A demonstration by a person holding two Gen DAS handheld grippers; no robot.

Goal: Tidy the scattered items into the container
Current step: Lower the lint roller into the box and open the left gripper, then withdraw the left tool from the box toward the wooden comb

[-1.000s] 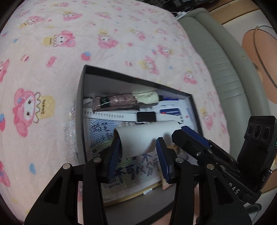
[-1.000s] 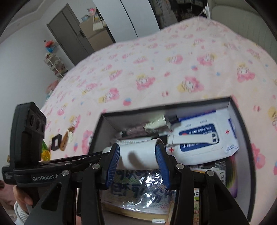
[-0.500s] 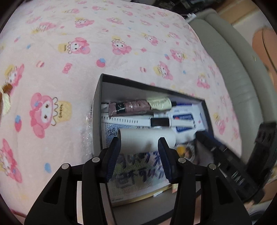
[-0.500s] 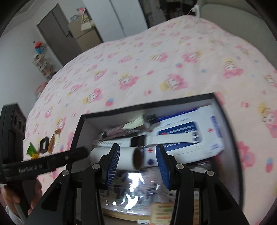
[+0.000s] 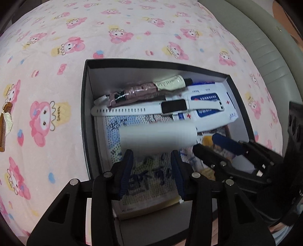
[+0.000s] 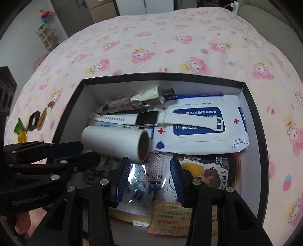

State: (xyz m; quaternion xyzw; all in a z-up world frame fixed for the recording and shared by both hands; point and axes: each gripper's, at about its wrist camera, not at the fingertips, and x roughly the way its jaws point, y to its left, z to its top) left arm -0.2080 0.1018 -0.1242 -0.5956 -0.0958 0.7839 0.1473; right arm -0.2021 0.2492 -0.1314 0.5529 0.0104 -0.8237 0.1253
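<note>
White roll (image 6: 115,141) lies loose in box (image 6: 251,106).

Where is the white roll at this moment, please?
In both wrist views the white roll is inside the black box, lying across the printed packet just below the white watch, free of both grippers' jaws.

Pretty much the whole frame is taken up by a bed covered in a pink cartoon-print blanket (image 6: 170,37). A padded grey-green headboard (image 5: 269,47) is seen at the upper right. A white wall (image 6: 20,32), a small shelf unit (image 6: 47,36) and cupboards (image 6: 144,5) can be made out along the top.
</note>
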